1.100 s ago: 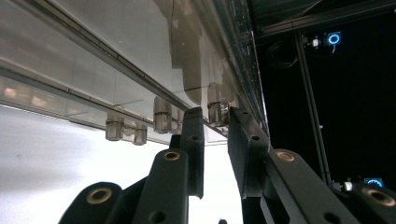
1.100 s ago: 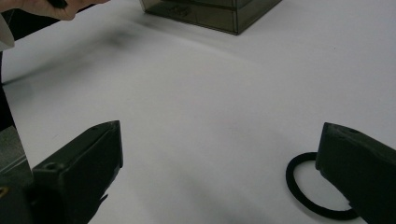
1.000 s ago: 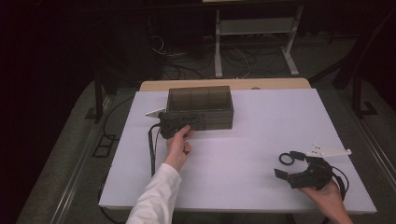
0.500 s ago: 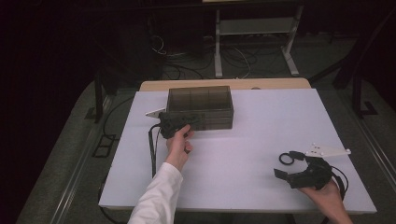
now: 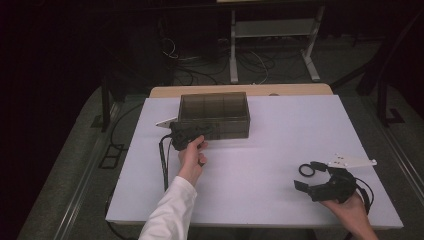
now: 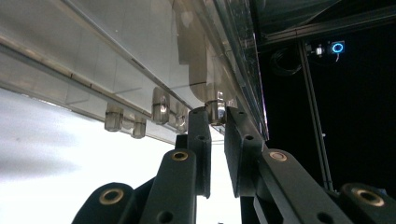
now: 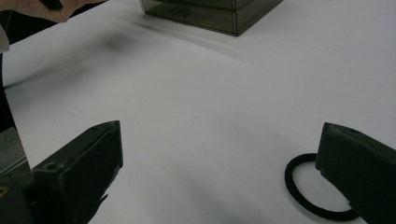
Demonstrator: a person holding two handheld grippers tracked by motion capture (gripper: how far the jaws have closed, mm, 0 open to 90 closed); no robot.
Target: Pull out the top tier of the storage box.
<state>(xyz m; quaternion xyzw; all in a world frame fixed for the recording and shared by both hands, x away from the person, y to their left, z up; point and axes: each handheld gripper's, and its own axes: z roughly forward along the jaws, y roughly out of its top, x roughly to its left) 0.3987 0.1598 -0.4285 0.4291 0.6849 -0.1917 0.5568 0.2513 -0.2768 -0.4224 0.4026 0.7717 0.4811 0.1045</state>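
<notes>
My left gripper [image 5: 192, 134] is pressed against the front of the box [image 5: 214, 114], at its lower left corner. In the left gripper view its jaws are drawn narrow and clamp a small clear tab [image 6: 215, 109] that juts from the box's wall [image 6: 140, 60]. My left hand [image 5: 191, 156] holds that gripper from behind, its cable trailing back toward six o'clock.

The box is a smoky, see-through case, sitting at about twelve o'clock on the white table [image 5: 260, 165], near the far edge.

My right gripper [image 5: 311, 180] rests low at about four o'clock, well apart from the box. Its jaws stand wide, with nothing between them but bare tabletop. A black ring [image 5: 306, 170] lies flat on the table just beside the far jaw; in the right gripper view the ring [image 7: 303, 189] is partly hidden behind that jaw, and I cannot tell whether they touch.
</notes>
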